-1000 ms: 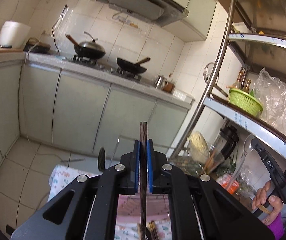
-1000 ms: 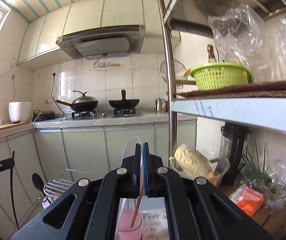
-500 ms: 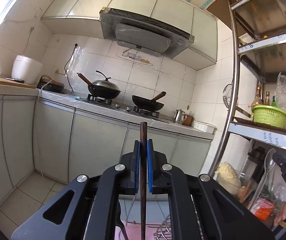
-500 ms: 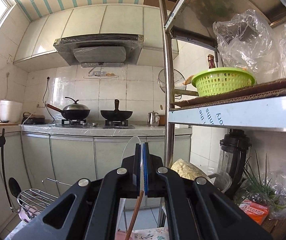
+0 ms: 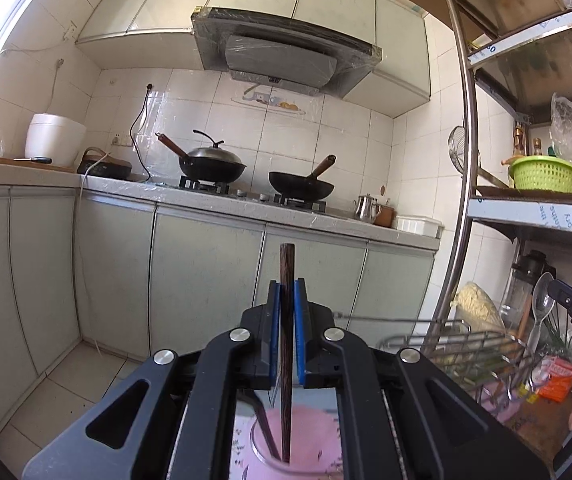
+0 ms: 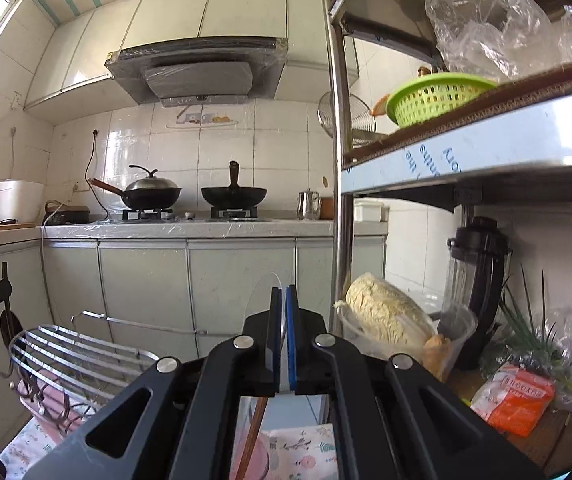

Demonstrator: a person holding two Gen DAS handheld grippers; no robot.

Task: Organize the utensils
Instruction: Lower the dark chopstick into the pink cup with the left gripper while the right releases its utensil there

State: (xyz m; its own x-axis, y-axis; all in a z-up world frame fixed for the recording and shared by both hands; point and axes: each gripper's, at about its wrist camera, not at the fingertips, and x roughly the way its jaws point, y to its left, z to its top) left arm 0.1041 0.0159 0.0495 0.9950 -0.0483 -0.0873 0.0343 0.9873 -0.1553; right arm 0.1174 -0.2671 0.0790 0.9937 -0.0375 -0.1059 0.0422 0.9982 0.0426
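My left gripper [image 5: 287,285] is shut on a dark wooden chopstick [image 5: 287,264] that stands upright between the blue pads. Its lower end hangs inside a pink cup [image 5: 310,440], beside another dark utensil [image 5: 263,424]. My right gripper [image 6: 283,300] is shut on a thin spoon seen edge-on. The spoon's pale bowl [image 6: 263,296] rises above the pads and its brown handle [image 6: 255,424] slants down towards a pink cup [image 6: 251,460]. In the left wrist view the right gripper [image 5: 556,289] and the spoon [image 5: 543,300] show at the right edge.
A wire dish rack [image 6: 77,348] stands between the two grippers, also seen from the left [image 5: 466,340]. A steel shelf unit [image 6: 466,152] with its post [image 6: 340,200] rises close on the right, over a blender [image 6: 478,280] and an orange packet [image 6: 514,396]. A floral cloth [image 6: 302,452] covers the table.
Both grippers have sunk, each still shut on its utensil. The left view has tipped up from the floor to level, and the chopstick's lower end now hangs in the pink cup.
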